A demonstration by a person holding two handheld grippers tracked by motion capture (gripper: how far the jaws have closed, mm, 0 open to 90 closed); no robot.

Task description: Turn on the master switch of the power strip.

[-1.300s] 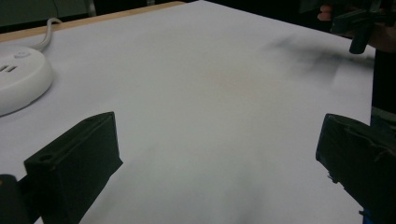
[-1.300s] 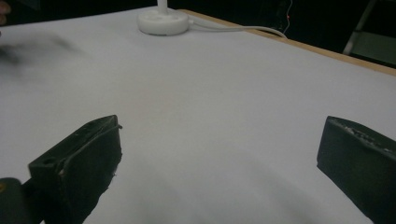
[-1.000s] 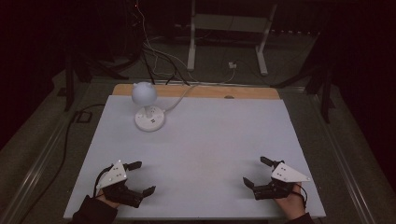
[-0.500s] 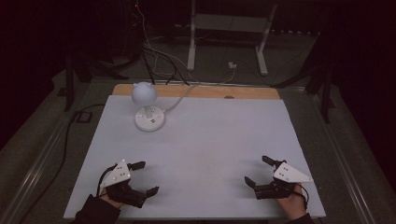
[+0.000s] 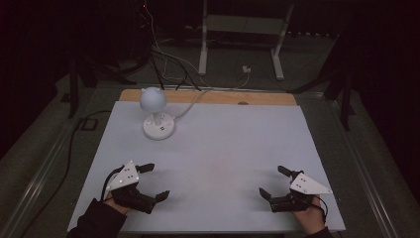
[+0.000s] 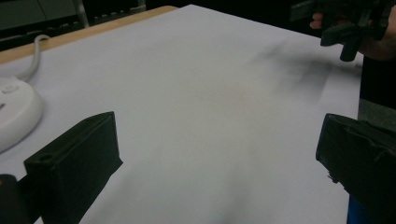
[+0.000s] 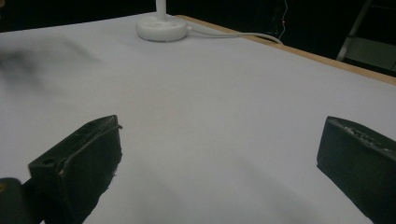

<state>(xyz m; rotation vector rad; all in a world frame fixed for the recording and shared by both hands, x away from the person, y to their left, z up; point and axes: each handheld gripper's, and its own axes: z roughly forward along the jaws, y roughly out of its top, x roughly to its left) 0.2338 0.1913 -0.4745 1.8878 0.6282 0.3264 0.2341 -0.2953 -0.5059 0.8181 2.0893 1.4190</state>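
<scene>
A small white lamp with a round globe (image 5: pixel 153 99) and a disc base (image 5: pixel 159 127) stands at the back left of the white table top (image 5: pixel 223 148). My left gripper (image 5: pixel 156 181) rests open near the front left edge, with nothing between its jaws. The right gripper (image 5: pixel 272 181) is open and holds nothing near the front right edge. In the left gripper view the lamp base (image 6: pixel 14 116) lies at the left beyond my left gripper (image 6: pixel 217 163), and the other gripper (image 6: pixel 348 23) shows at the top right. The right gripper view looks past my right gripper (image 7: pixel 219 158) to the lamp base (image 7: pixel 163 25).
The lamp's white cable (image 5: pixel 198 96) runs off the back edge, where a wooden strip (image 5: pixel 247 97) shows. Behind the table are a white metal stand (image 5: pixel 237 29) and loose cables on a dark floor. A black cable (image 5: pixel 69 148) trails along the left side.
The left gripper has shifted slightly right and forward. The right gripper has barely moved. Both stay open.
</scene>
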